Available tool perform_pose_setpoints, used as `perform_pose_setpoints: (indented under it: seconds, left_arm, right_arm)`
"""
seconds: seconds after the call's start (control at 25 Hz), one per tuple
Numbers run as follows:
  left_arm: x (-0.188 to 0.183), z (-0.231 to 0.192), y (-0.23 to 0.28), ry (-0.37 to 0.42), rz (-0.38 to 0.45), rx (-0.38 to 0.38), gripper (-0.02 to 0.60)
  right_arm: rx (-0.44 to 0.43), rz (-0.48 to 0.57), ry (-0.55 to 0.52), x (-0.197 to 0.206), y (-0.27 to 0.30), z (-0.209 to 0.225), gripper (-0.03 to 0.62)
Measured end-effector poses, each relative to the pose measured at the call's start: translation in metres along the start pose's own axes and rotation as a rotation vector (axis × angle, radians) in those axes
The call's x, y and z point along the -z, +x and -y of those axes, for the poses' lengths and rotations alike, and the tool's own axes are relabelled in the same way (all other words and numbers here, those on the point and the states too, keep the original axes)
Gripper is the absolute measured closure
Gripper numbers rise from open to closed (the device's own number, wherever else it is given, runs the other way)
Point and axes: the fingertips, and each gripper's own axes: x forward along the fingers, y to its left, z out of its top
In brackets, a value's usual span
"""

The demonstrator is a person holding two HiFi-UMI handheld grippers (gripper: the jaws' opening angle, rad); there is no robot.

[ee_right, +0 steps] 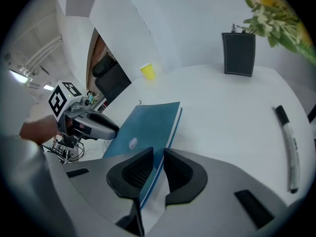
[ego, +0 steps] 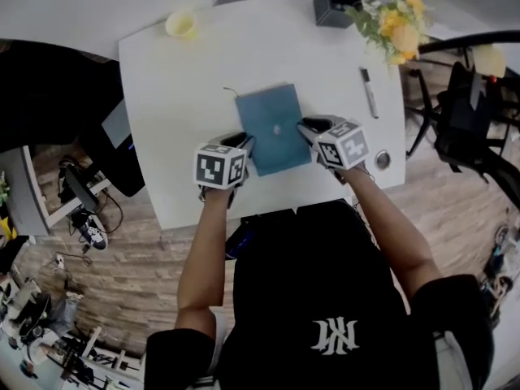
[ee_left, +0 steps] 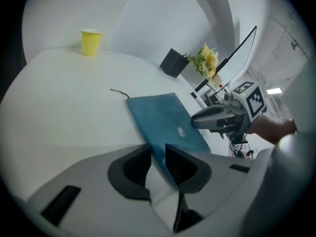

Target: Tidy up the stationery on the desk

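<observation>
On the white bench, a small yellow paper cup stands upright at the far corner, at about 11 o'clock from the bench's middle; its inside does not show well enough to tell what it holds. A black square pen holder stands at about 1 o'clock near the far edge, its opening dark. A bunch of yellow and white flowers sits just beside the holder, on its 3 o'clock side. The flat teal notebook, with a small pale emblem on its cover, lies closed near the middle of the bench, toward the near edge, and a thin dark ribbon pokes out at its far left corner. A black marker pen lies at about 2 o'clock from the teal notebook, well apart from it and pointing roughly from 12 to 6 o'clock. The left hand-held gripper has its jaws drawn in narrow on the notebook's edge at 8 o'clock, the dark pads against cover and underside. The right hand-held gripper clamps the opposite edge at 3 o'clock in the same way, with the cover and pale page edge filling the gap between its pads.
</observation>
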Motion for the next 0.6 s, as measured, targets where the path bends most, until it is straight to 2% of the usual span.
perform_pose_setpoints:
  seconds: [0.24, 0.6]
  left_arm:
    - [0.025, 0.034, 0.012, -0.012, -0.009, 0.005, 0.491]
    - [0.037, 0.061, 0.026, -0.037, 0.014, -0.018, 0.491]
  right_arm:
    - [-0.022, -0.001, 0.005, 0.04, -0.022, 0.004, 0.507]
    - [-0.061, -0.005, -0.027, 0.074, -0.044, 0.008, 0.507]
